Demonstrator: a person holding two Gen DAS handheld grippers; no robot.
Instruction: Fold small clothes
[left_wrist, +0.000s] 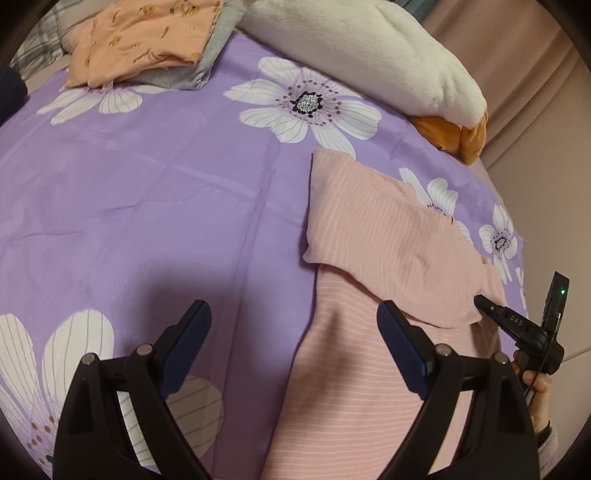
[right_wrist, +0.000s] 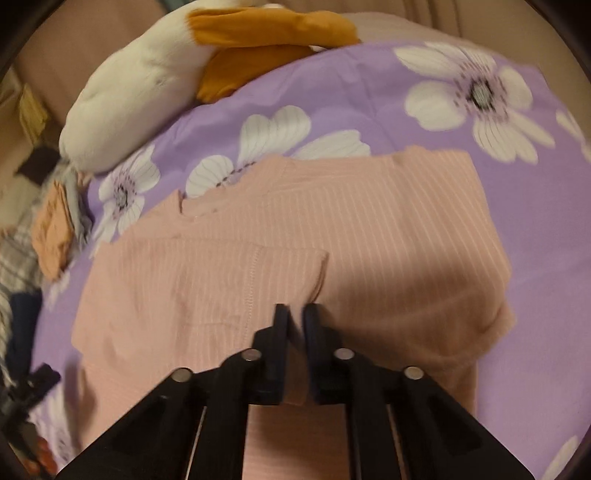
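A pink garment with thin white stripes (left_wrist: 373, 258) lies on the purple flowered bedsheet (left_wrist: 147, 192), one part folded over the rest. My left gripper (left_wrist: 293, 314) is open and empty, low over the sheet at the garment's left edge, with one finger over the fabric. My right gripper (right_wrist: 295, 314) is shut with a fold of the pink garment (right_wrist: 388, 236) pinched between its fingers; it also shows in the left wrist view (left_wrist: 480, 301) at the garment's right edge.
A folded orange printed garment (left_wrist: 144, 37) rests on a grey one at the far left of the bed. A white and orange plush toy (left_wrist: 369, 55) lies along the far edge. More clothes (right_wrist: 51, 229) are piled at the bedside.
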